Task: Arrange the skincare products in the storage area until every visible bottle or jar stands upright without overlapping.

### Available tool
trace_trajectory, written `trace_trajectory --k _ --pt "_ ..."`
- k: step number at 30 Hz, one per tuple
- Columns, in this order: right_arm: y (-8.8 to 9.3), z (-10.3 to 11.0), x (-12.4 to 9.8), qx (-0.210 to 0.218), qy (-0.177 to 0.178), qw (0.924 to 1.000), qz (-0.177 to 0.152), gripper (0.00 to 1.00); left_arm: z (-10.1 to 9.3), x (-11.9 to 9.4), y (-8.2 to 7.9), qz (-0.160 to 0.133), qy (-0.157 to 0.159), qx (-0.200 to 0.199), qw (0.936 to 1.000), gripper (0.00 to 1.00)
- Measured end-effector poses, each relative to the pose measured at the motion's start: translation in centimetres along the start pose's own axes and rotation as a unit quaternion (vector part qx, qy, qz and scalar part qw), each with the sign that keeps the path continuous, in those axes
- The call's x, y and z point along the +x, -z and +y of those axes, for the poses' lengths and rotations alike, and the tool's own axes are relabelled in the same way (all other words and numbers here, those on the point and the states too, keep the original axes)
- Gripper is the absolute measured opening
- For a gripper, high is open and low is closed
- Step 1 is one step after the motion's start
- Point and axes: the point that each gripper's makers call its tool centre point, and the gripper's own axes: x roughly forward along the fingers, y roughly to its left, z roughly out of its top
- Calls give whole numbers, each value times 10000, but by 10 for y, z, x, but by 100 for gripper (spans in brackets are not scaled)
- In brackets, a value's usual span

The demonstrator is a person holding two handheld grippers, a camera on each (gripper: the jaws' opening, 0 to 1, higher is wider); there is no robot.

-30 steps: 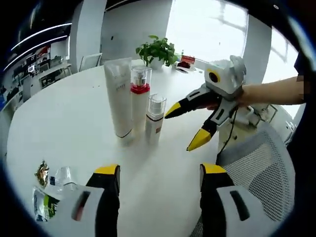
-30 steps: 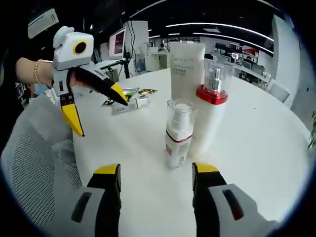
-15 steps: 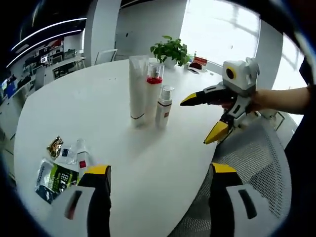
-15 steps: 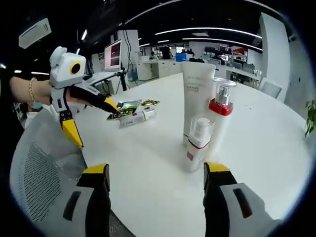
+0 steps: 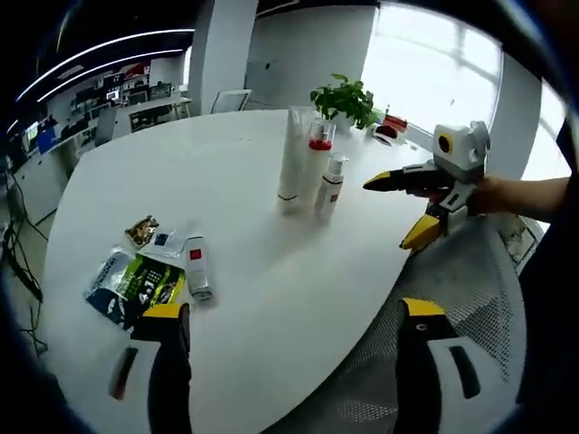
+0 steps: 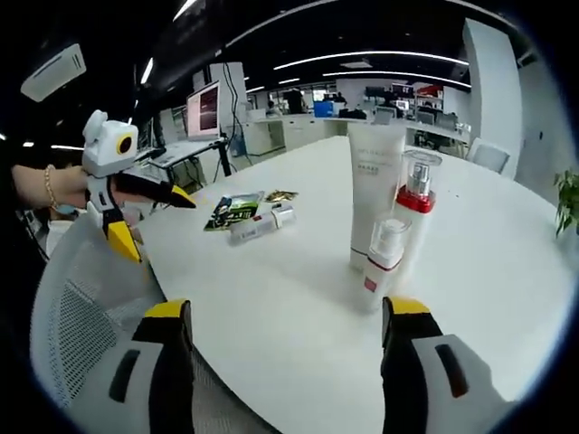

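Three products stand upright, close together, on the round white table [image 5: 226,181]: a tall white tube [image 5: 291,163] [image 6: 375,181], a white bottle with a red collar [image 5: 316,163] [image 6: 414,212] and a small pump bottle [image 5: 330,185] [image 6: 384,262]. Apart from them, a small white bottle [image 5: 196,267] [image 6: 262,223] lies flat beside some sachets. My left gripper [image 5: 294,312] [image 6: 156,226] is open and empty, held off the table's edge. My right gripper [image 6: 288,312] [image 5: 398,212] is also open and empty, a short way from the pump bottle.
Printed sachets [image 5: 136,280] [image 6: 231,210] and a small gold packet [image 5: 142,231] [image 6: 280,194] lie near the table edge. A potted plant [image 5: 346,98] stands at the far side. A white mesh chair [image 6: 81,325] [image 5: 488,298] sits under both grippers.
Both grippers have drawn back from the standing products, which now look smaller and farther. The lying bottle and sachets have come fully into the left gripper view. No product has moved.
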Motion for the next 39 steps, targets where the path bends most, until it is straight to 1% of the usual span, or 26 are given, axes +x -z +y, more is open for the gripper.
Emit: trace_trajectory --k 4,10,14,17,19,21,34,39 --pt "-1 2 -2 -20 34 10000 -21 89 4 -11 5 -60 -51 -228 9997 90" --pt "-9 2 -7 15 95 9999 -121 91 5 -20 14 -4 -133 -270 9995 91" --pt "-10 4 -8 0 104 9998 -143 93 14 -26 18 -46 -232 -343 9991 91" --pt "-10 4 -9 -15 114 9998 -155 94 14 -27 23 24 -322 -329 9989 89" --pt "-9 5 -9 17 126 9998 -149 96 16 -27 21 -21 -349 -327 9989 89" --pt "-9 5 -9 -45 153 9998 -125 97 16 -27 18 -58 -359 -335 9988 90" --pt "-9 5 -9 8 144 9998 -126 97 17 -27 20 -3 -405 -293 9987 89" --pt "-8 6 -9 7 124 9999 -108 97 21 -22 19 21 -389 -331 9987 88"
